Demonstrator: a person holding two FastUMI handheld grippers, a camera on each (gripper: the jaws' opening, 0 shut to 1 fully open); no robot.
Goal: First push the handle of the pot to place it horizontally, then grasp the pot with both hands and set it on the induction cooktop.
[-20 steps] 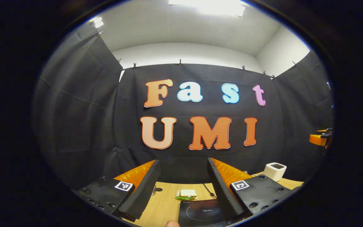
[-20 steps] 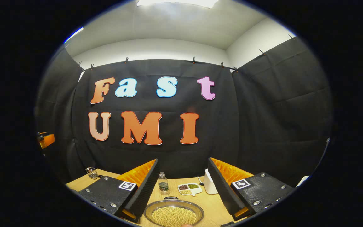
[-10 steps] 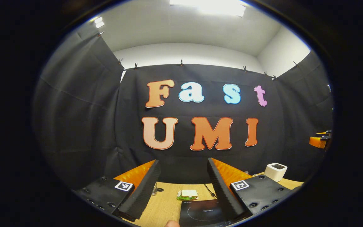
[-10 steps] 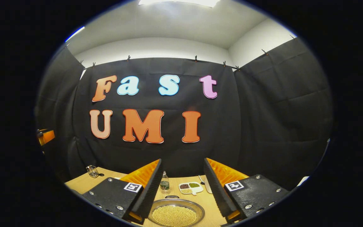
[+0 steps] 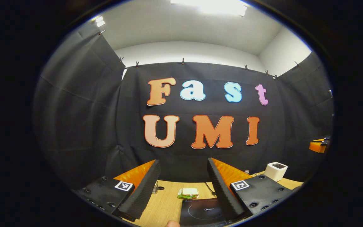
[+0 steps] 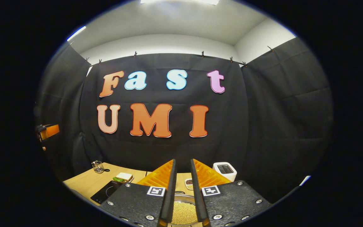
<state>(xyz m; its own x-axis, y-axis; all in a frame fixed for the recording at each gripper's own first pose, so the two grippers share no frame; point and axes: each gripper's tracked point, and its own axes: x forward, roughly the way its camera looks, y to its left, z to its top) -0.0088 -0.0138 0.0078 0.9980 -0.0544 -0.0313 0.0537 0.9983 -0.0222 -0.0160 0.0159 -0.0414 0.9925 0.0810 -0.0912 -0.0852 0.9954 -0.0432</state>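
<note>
The metal pot [image 6: 183, 212], filled with yellow beans, sits on the wooden table [image 6: 83, 183] right under my right gripper [image 6: 183, 160]. Its fingers are drawn nearly together with only a slim gap and hold nothing. The pot shows through that gap; its handles are hidden. The black induction cooktop [image 6: 106, 192] lies left of the pot; in the left gripper view the cooktop [image 5: 203, 211] sits low between the fingers of my left gripper [image 5: 184, 162], which is open and empty above the table. Each gripper also appears far off: left gripper [image 6: 47, 132], right gripper [image 5: 318, 145].
A sandwich [image 5: 188, 193] lies just behind the cooktop, with a cable beside it. A white box-shaped appliance [image 5: 276, 170] stands at the back right of the table. A small glass [image 6: 98, 166] stands at the far left, and a divided dish of beans [image 6: 188, 183] lies behind the pot.
My right gripper's fingers have closed from wide open to a narrow gap, and its view has swung so the cooktop and sandwich appear. The left gripper has barely moved.
</note>
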